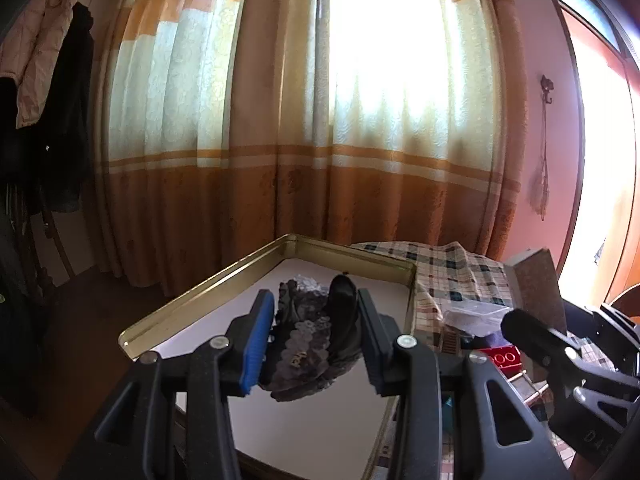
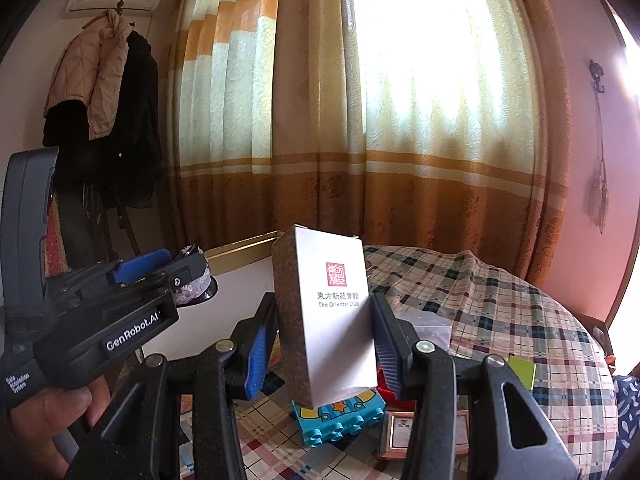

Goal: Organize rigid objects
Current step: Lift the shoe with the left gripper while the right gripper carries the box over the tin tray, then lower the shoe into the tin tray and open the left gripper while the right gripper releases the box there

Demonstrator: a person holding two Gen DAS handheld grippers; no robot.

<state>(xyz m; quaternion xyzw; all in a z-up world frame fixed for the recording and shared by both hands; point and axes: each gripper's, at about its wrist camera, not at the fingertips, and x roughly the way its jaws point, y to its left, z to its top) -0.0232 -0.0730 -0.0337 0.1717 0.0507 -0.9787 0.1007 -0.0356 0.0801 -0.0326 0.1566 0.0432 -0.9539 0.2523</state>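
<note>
- Behind the tabletop (image 2: 500, 300), orange and cream curtains (image 2: 360, 120) glow; coats (image 2: 108, 120) hang at left.
- Checked cloth covers the tabletop; a gold-rimmed tray (image 1: 208, 292) sits on it.
- Right tongs (image 2: 324, 340) clamp a white box (image 2: 332, 320) above a blue brick (image 2: 340, 420).
- Left tongs (image 1: 312, 340) grip a dark lacy bundle (image 1: 308, 344) over the tray.

A tall curtain (image 2: 360, 128) banded in orange and pale green fills the far side, bright daylight glowing through its right half. On the far left, a beige padded jacket (image 2: 86, 84) and a dark coat (image 2: 132, 128) hang together on a rack, with an air conditioner (image 2: 116, 0) on the wall above them. A hook (image 2: 598, 76) on the pink right wall holds a dangling tassel (details blurred). A checked tablecloth (image 2: 500, 300) covers the table.
</note>
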